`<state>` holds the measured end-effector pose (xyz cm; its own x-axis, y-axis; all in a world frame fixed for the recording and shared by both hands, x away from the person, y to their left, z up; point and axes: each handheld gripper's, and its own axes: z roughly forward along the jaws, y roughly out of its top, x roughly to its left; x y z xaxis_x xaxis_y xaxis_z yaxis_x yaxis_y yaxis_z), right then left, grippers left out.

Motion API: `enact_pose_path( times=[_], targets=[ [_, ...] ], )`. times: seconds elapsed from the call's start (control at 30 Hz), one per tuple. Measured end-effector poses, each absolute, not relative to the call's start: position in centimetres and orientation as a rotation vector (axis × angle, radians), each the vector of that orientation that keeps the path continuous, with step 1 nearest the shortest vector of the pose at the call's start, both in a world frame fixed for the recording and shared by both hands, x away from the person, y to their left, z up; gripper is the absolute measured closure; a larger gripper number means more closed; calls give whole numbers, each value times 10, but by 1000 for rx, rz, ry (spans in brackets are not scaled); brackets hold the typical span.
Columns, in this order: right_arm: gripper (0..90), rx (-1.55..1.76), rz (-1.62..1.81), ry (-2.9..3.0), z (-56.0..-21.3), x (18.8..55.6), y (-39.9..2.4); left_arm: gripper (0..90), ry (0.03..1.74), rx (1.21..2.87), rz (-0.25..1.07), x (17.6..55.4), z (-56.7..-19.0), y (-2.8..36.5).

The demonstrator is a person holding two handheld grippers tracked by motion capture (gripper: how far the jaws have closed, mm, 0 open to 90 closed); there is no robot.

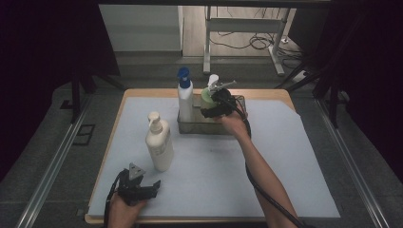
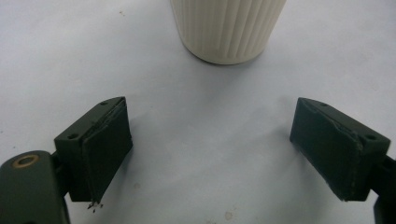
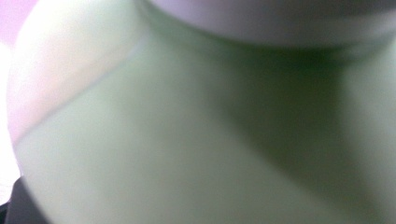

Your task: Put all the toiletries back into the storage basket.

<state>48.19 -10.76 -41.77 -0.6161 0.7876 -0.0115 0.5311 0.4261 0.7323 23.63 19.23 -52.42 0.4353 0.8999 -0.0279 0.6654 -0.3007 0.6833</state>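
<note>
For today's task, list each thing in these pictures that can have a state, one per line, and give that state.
Cream pump bottle: upright on the white mat, free of both grippers.
Blue-capped bottle: upright in the metal basket.
Green bottle: upright in the basket, right gripper against it; grip cannot be told.
Left gripper: jaws wide open, nothing between them, low over the mat just short of the cream bottle.

left gripper (image 1: 151,187) just sits near the front edge of the table (image 1: 304,142), jaws wide apart and holding nothing; right gripper (image 1: 215,105) reaches toward its far side, arm stretched out, jaws clamped on the green bottle (image 1: 207,96)
</note>
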Motion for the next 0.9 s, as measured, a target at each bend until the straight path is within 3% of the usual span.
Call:
enact_pose_path(
  times=[0.9],
  targets=[
    [131,1134,1070,2311,-424,469,-122,123,1311,2066,486,236,-524,192]
  ],
)
